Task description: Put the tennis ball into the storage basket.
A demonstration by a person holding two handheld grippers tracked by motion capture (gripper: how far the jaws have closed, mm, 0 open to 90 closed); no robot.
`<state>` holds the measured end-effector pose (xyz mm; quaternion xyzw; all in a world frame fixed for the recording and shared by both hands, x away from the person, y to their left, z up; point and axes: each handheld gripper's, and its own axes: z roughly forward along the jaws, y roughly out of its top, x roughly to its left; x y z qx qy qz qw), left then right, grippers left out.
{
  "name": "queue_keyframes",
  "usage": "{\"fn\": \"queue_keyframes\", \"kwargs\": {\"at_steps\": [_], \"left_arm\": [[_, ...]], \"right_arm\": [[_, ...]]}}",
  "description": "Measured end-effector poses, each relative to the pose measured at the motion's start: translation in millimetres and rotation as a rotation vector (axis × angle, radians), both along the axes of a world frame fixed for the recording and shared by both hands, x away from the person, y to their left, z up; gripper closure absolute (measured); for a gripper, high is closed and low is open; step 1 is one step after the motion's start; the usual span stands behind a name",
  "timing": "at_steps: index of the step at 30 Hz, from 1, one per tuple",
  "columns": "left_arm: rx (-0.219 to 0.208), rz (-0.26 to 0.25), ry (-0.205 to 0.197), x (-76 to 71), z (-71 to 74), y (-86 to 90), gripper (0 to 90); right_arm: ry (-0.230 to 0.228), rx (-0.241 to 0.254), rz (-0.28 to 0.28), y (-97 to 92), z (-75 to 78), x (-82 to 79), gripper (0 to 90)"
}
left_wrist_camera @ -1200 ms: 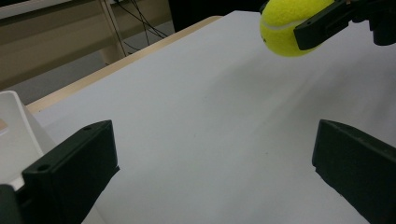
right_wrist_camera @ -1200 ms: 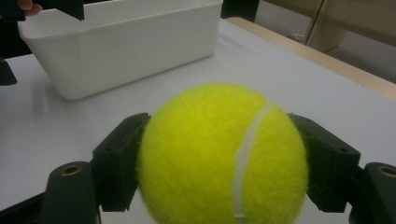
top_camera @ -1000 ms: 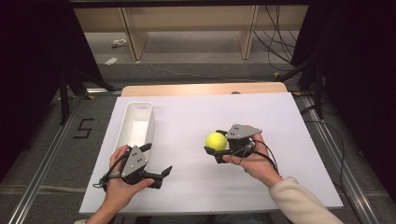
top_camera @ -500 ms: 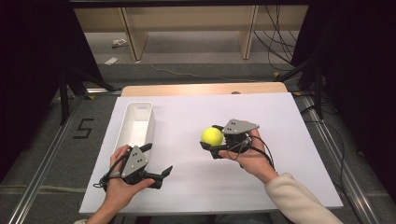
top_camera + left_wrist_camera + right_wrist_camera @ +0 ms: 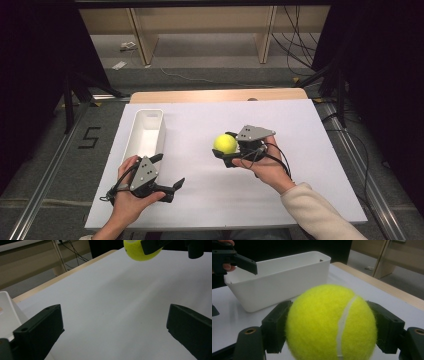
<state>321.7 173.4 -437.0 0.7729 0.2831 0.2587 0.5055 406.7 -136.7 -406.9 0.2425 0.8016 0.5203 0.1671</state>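
The tennis ball sat clamped in my right gripper above mid-table, grasp done, the white bin unfilled, while my left gripper, jaws apart, rested beside it.

The white tabletop is lying bare across the middle, a wooden strip peeking out along its far edge. Behind it, a pale wooden shelf unit is standing on the grey floor, with black cables trailing beside it. A black "5" is showing on the floor at the left, just beside a metal rail.
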Motion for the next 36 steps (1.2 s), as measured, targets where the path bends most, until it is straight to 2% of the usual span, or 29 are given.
{"fn": "queue_keyframes", "kwargs": {"at_steps": [36], "left_arm": [[0.001, -0.003, 0.000, -0.1, -0.4, -0.4, 0.6]], "right_arm": [[-0.025, 0.017, 0.016, 17.3, 10.1, 7.3, 26.0]]}}
